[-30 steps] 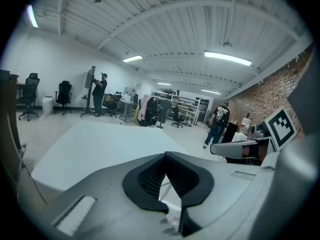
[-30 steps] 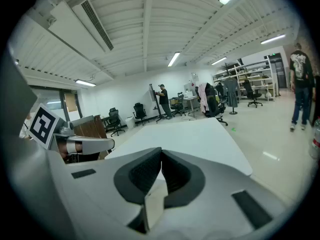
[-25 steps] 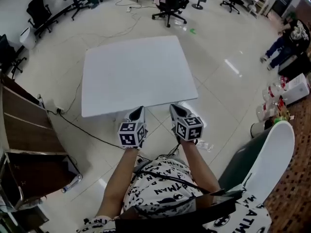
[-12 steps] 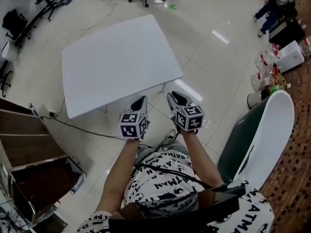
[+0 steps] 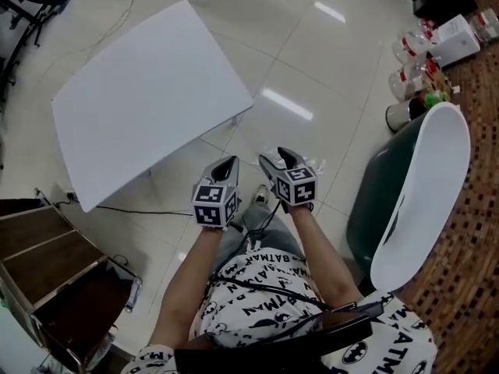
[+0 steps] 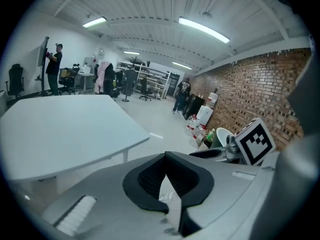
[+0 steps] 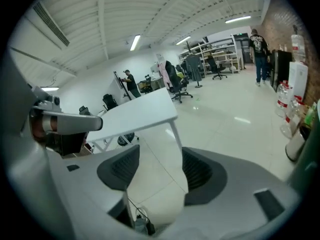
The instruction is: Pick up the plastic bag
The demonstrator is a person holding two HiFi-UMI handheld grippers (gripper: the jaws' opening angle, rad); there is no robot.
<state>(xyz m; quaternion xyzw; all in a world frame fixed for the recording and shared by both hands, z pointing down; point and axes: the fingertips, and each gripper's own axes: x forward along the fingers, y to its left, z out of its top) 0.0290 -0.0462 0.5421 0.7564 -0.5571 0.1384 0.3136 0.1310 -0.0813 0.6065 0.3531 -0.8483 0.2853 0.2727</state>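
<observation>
On the tiled floor [image 5: 312, 68], a crumpled clear plastic bag [image 5: 318, 167] lies just beside the right claw [image 5: 279, 159]. That claw's jaws have just been opening and stand apart with nothing between them. The left claw [image 5: 226, 164] is closed and empty.

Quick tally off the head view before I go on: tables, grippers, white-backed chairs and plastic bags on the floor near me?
Table: 1
Grippers: 2, left gripper and right gripper; the right one's jaws have just been opening, nothing between them
White-backed chair: 1
Plastic bag: 1, on the floor beside the right gripper
Total: 5
</observation>
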